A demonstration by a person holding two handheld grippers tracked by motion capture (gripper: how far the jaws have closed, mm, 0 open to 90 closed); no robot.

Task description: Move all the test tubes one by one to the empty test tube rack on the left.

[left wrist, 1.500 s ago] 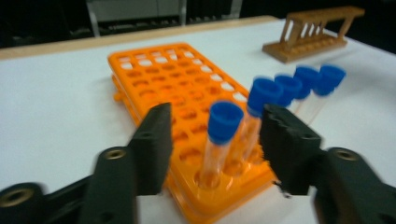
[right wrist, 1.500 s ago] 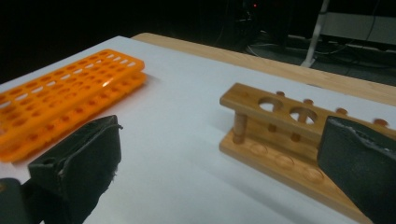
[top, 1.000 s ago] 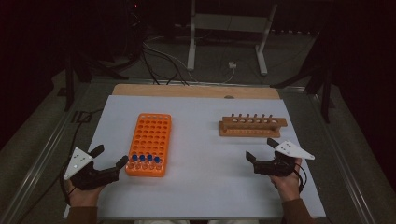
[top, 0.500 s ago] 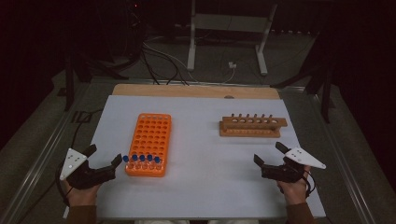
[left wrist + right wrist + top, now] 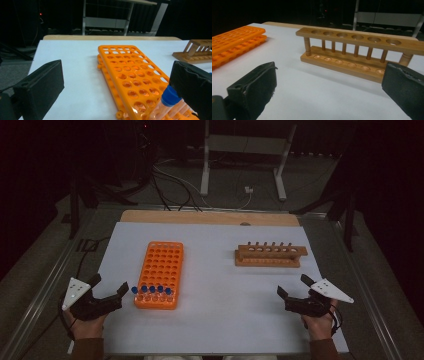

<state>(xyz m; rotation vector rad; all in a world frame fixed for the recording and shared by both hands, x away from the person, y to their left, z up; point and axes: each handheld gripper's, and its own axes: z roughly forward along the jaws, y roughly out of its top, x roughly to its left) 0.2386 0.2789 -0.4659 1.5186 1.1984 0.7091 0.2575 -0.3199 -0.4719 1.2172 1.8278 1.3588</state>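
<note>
White tabletop (image 5: pixel 215 320): left gripper (image 5: pixel 106 294) spread beside blue-capped tubes (image 5: pixel 152 289) (orange rack (image 5: pixel 162 265)); right gripper (image 5: pixel 295 294) spread; off-centre pinch risks tipping them.

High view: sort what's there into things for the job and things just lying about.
For the job: orange rack, blue-capped tubes, wooden rack, left gripper, right gripper.
Lying about: cables, metal stand on the floor behind the table.

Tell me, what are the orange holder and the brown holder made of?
The orange rack looks like glossy moulded plastic: its bright, even colour shines around the holes. The brown rack looks like smooth wood, probably varnished, with a tan colour and turned posts.
</note>
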